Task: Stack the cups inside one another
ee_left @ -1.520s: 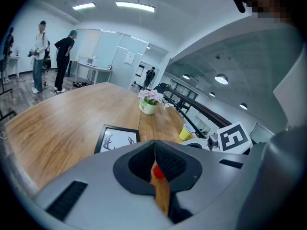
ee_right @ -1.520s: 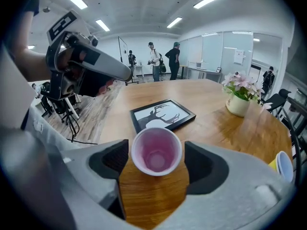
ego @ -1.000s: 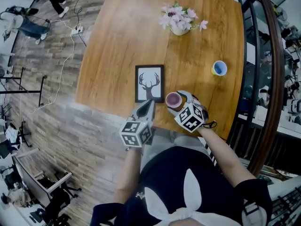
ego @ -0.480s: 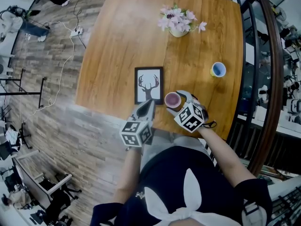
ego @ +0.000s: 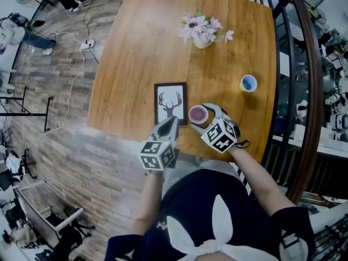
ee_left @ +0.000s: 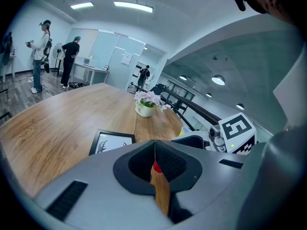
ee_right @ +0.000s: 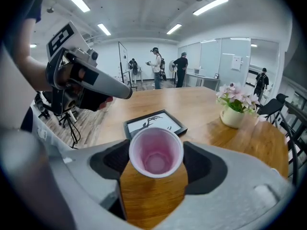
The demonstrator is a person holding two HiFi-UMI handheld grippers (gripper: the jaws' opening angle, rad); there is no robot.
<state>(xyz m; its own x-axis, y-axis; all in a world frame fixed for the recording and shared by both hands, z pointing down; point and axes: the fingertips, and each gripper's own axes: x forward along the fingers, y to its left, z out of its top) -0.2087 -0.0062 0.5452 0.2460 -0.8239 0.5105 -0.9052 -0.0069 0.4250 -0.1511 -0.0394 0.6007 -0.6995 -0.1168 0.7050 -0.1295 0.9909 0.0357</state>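
Right hand-held gripper [ego: 202, 117]: jaws part-open, closed in on the pink cup [ee_right: 156, 152], one on each side of the cup wall just under the rim. It reads as a grip, though the contact line itself is hard to make out. Whether the cup base stands on the table [ego: 136, 48] or hangs just clear of it cannot be told. The pink cup is upright with its mouth up and its long axis vertical. It is a plain tapered cup, pale pink inside, empty, with a thin rim.

Left hand-held gripper [ee_left: 154, 147]: jaws pressed together, holding nothing, idling beside the right one near the table edge.

Target is the blue cup [ego: 248, 83], which lies ahead of the right hand-held gripper and off to its right, well apart from it, with bare table between. The jaws point toward the deer picture frame [ego: 170, 103], just beyond and left of the pink cup, so the blue cup sits off the jaw line. It also stands upright with its mouth open upward, blue inside and yellowish outside, apparently empty.

The right hand-held gripper is clearly the nearer of the two. The left one is farther and has the right one in its way.

Judgement: with both axes vertical and parallel, nesting should need a carry to the right and forward, then a straight drop into the blue mouth. The main risk is a rim catching if the pink cup tilts. The flower pot [ego: 203, 32] is farther ahead and out of that path.
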